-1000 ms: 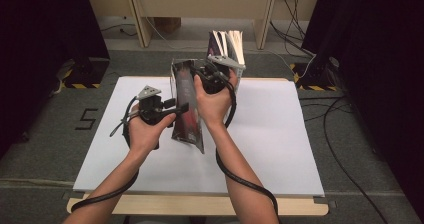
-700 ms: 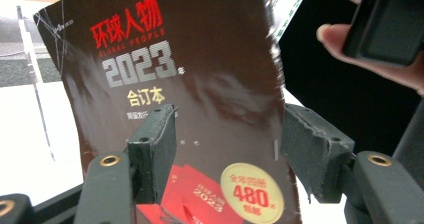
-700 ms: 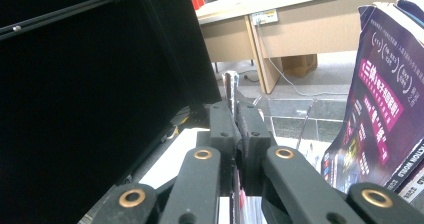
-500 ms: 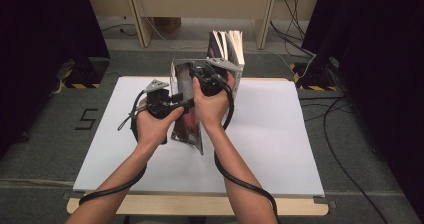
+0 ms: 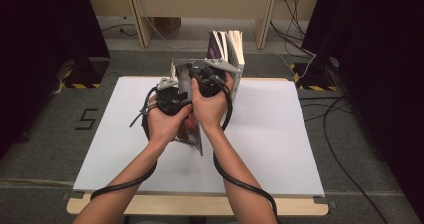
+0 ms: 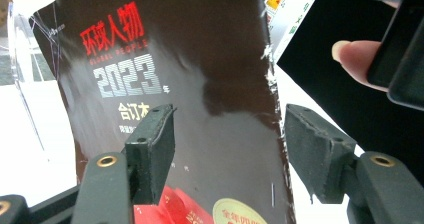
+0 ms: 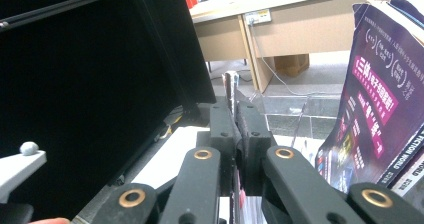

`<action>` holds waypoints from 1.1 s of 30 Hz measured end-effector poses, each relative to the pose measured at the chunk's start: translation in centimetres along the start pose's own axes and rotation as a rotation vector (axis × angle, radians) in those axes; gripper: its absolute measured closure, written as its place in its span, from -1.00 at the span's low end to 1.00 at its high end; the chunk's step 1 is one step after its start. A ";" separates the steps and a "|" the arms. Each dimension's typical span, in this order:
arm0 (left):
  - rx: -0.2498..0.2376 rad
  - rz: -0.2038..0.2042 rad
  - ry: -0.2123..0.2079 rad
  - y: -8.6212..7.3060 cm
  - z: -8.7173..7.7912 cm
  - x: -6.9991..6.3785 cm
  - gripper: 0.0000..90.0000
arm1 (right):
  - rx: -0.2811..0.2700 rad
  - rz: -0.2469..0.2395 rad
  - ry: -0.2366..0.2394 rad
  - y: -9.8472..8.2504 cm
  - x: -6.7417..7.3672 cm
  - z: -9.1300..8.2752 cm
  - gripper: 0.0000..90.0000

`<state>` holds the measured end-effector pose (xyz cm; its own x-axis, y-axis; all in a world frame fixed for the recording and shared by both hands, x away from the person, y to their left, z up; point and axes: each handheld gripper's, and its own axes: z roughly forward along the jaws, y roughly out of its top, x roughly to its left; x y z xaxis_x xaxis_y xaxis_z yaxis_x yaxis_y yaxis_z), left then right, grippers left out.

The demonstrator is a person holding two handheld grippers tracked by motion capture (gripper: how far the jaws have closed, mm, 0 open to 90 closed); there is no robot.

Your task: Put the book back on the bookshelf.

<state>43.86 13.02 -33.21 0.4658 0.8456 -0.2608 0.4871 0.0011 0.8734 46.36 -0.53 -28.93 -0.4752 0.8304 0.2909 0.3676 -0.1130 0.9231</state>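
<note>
A dark glossy magazine (image 5: 192,132) with red and white lettering (image 6: 200,59) stands upright on the white table (image 5: 280,134). My right gripper (image 5: 200,74) is shut on its thin top edge (image 7: 231,84), jaws pressed together around it (image 7: 235,116). My left gripper (image 5: 184,102) is up against the cover from the left. Its jaws (image 6: 227,119) have just been opening a little wider and stand apart. The cover's worn side edge lies between them, with neither pad pressing on it.
Several books (image 5: 227,44) stand at the table's back edge, a purple cover (image 7: 375,109) facing my right gripper. A clear plastic stand (image 6: 20,59) rises beside the magazine. The right hand's finger (image 6: 350,59) is close to the left jaws. Cables trail off the front edge.
My left gripper has moved right, from beside the magazine to right against its cover next to the right hand. The right gripper and the magazine have stayed put.
</note>
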 end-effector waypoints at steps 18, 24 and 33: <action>0.003 0.042 0.052 -0.8 -0.5 -0.4 0.26 | 0.002 0.041 0.034 0.0 0.7 0.1 0.94; 0.002 0.015 0.058 -1.1 -1.3 0.3 0.44 | 0.023 0.037 0.063 -0.1 1.4 0.6 0.94; 0.025 0.012 0.101 -1.4 -2.0 0.9 0.67 | 0.050 0.019 0.091 -0.3 2.3 1.3 0.92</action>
<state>42.08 14.84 -33.86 0.3956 0.8950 -0.2060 0.5009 -0.0223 0.8652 46.23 2.11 -28.84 -0.5373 0.7752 0.3321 0.4157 -0.0992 0.9041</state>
